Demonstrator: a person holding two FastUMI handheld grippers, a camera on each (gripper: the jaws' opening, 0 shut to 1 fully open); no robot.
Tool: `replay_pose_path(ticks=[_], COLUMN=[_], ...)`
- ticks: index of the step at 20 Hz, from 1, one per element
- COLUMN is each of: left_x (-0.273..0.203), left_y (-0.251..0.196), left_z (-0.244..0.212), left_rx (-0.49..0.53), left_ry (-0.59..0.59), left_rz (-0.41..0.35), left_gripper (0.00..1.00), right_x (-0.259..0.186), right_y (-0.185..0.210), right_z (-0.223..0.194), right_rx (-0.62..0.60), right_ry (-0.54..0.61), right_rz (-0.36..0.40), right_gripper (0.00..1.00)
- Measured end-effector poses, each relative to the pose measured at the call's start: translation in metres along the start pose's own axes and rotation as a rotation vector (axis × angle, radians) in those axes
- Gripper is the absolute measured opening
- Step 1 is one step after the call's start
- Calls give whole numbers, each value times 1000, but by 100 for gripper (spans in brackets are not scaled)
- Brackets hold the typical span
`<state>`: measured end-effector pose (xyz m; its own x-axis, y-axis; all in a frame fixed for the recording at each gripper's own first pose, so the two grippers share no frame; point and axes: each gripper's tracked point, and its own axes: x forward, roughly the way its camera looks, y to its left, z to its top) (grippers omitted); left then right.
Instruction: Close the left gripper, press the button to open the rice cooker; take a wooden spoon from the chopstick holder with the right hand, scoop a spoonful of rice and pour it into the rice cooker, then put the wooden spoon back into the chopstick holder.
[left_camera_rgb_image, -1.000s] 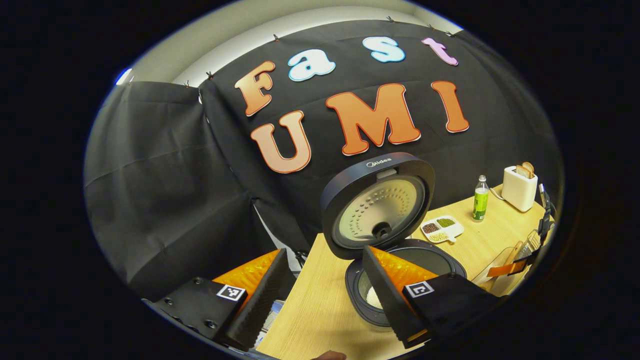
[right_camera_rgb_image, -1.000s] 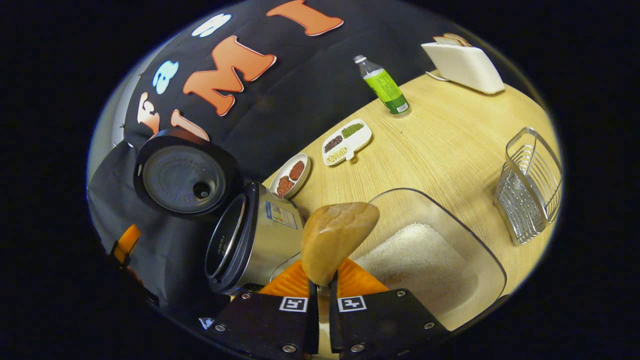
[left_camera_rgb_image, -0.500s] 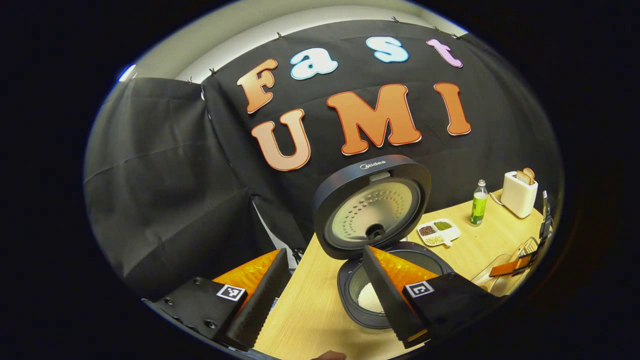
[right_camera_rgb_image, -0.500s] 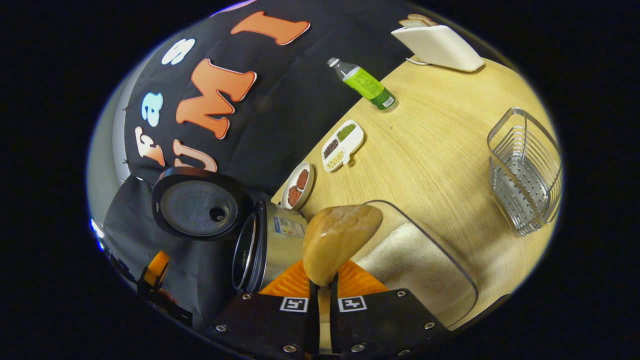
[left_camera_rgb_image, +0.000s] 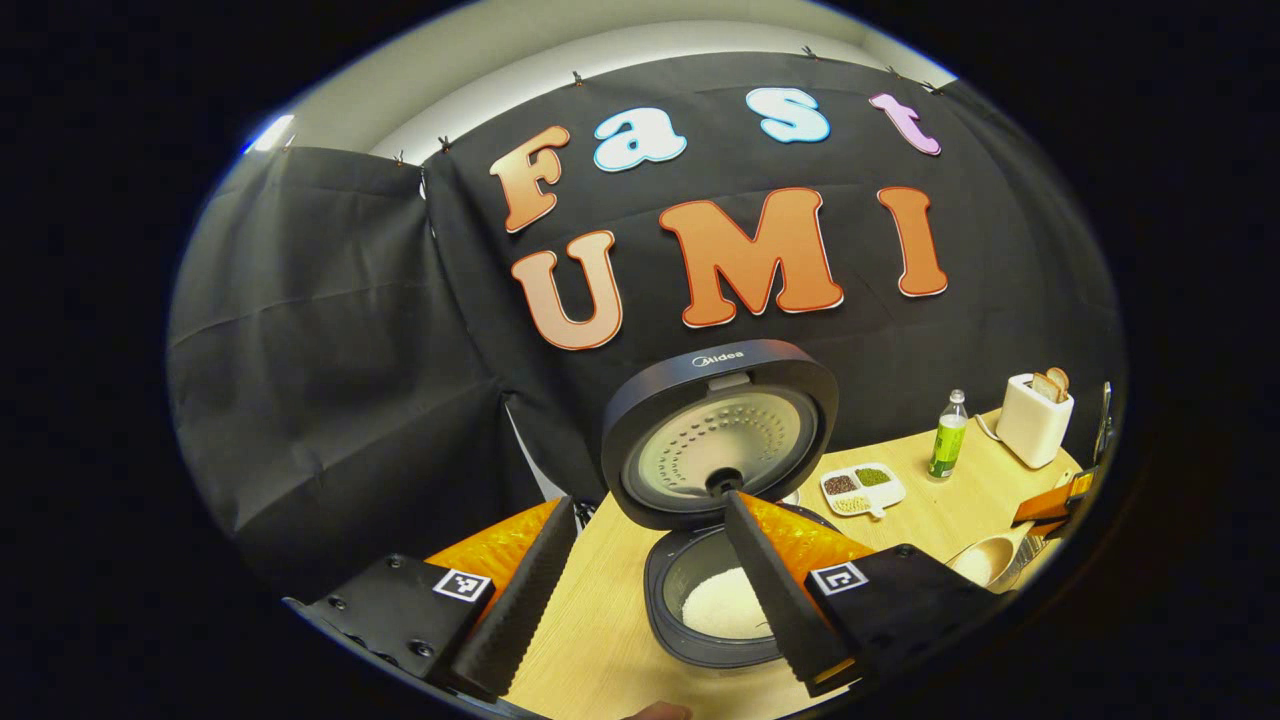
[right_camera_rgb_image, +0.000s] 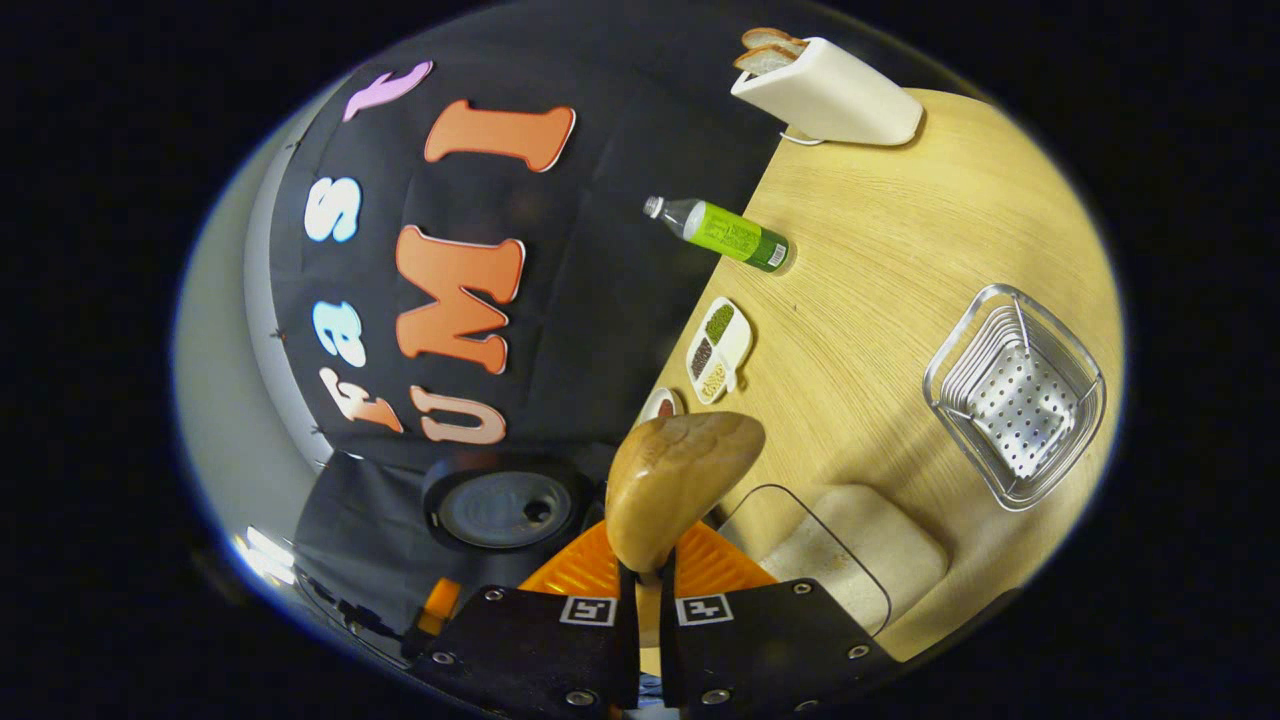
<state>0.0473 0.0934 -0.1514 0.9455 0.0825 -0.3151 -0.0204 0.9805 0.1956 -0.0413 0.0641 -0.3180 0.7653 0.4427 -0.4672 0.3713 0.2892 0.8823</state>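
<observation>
Rice cooker (left_camera_rgb_image: 700, 600) stands open, lid up, white rice lying in its pot, so the button press is done; right gripper (right_camera_rgb_image: 645, 590) is clamped tight on the handle of the wooden spoon (right_camera_rgb_image: 672, 480), held in the air above the clear rice container (right_camera_rgb_image: 850, 555), with the metal holder (right_camera_rgb_image: 1015, 400) well apart on the table (right_camera_rgb_image: 900, 260). Left gripper (left_camera_rgb_image: 650, 590) hangs near the cooker, fingers spread, holding nothing. Judged left: return the spoon to the holder; whether its bowl carries rice can't be made out, since its back faces the camera, and the cooker body is mostly hidden in the right gripper view.
</observation>
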Motion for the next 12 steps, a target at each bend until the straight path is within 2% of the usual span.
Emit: replay_pose_path(ticks=[9, 10, 12], left_x=[-34, -37, -44], left_y=[14, 19, 31], left_z=[-5, -5, -4], left_rx=[-102, -101, -97], left_ry=[-4, -9, -21], left_rz=[79, 91, 117], left_gripper=[93, 100, 100], right_x=[-8, -6, 1], right_y=[60, 70, 90], right_z=[17, 16, 14], right_rx=[195, 205, 208], right_ry=[20, 25, 39], right_rz=[186, 204, 233], right_gripper=[7, 7, 7])
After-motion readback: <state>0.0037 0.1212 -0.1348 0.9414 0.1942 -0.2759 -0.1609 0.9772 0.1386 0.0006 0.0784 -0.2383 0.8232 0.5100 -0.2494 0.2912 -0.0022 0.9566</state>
